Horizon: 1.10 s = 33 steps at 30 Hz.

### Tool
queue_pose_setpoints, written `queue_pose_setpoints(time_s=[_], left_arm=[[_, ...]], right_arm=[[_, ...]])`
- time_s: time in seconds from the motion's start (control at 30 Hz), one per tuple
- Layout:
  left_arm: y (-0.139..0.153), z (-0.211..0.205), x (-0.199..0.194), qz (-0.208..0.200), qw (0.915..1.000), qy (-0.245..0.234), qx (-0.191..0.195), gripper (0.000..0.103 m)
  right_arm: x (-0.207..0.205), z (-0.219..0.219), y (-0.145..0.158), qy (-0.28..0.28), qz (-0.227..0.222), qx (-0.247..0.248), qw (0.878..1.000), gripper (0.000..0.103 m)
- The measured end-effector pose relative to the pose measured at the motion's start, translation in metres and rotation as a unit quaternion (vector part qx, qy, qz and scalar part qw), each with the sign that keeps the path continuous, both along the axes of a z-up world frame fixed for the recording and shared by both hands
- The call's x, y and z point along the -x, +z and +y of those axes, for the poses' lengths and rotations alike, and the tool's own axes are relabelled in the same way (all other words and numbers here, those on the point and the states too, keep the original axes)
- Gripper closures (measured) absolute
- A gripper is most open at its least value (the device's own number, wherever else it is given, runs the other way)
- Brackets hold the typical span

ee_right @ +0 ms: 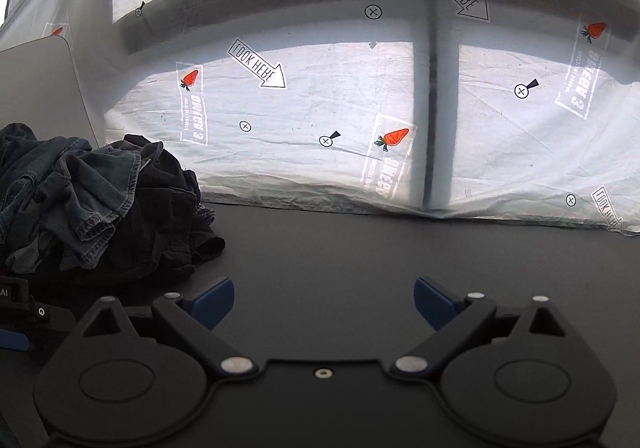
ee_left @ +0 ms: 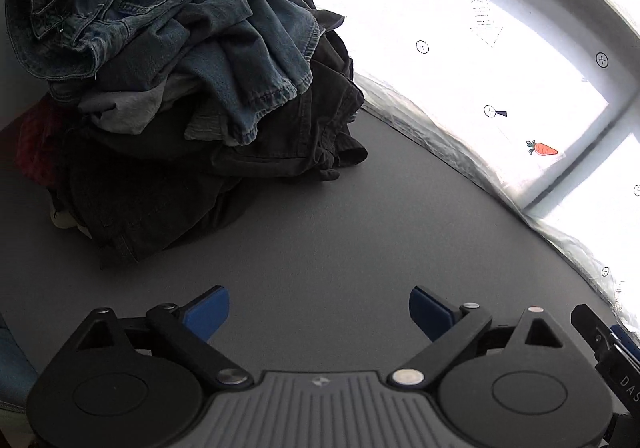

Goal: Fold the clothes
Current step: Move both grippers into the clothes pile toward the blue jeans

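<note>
A heap of clothes [ee_left: 168, 87] lies on the grey table [ee_left: 340, 207] at the upper left of the left wrist view: blue denim on top, black and grey garments below, something red at its left edge. My left gripper [ee_left: 319, 312] hovers over bare table in front of the heap, open, nothing between its blue pads. The right wrist view shows the same heap [ee_right: 100, 203] at the left. My right gripper [ee_right: 324, 302] is open over bare table to the right of it, holding nothing. Part of the right gripper [ee_left: 608, 344] shows at the left wrist view's right edge.
A white sheet [ee_right: 320, 127] printed with carrots, arrows and cross marks hangs behind the table's far edge, backlit by a window. A light panel [ee_right: 40, 87] stands behind the heap. Blue fabric [ee_left: 12, 368] shows at the left wrist view's lower left edge.
</note>
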<state>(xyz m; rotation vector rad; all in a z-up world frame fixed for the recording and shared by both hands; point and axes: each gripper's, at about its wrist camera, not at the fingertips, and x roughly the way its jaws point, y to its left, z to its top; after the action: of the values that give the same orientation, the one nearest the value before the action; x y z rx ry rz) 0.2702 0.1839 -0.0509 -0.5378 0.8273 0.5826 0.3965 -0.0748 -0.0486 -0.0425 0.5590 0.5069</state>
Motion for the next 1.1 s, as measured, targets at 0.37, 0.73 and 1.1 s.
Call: queue_pose_setpoints(time_s=[0.37,0.73,1.1], left_arm=[[0.038,0.137,-0.025,-0.054,0.9920,0.044,-0.105,0.041],[0.038,0.165,-0.054,-0.023,0.9787,0.055,-0.196,0.041],[0.041,0.141,-0.069,0.003,0.9723,0.074,-0.222,0.040]], right_arm=[[-0.059,0.211,-0.023,0.184,0.085,-0.069,0.977,0.038],[-0.031,0.328,-0.043,0.311,-0.028,0.016,0.950,0.034],[-0.011,0.327,-0.050,0.304,-0.193,0.120,0.925,0.094]])
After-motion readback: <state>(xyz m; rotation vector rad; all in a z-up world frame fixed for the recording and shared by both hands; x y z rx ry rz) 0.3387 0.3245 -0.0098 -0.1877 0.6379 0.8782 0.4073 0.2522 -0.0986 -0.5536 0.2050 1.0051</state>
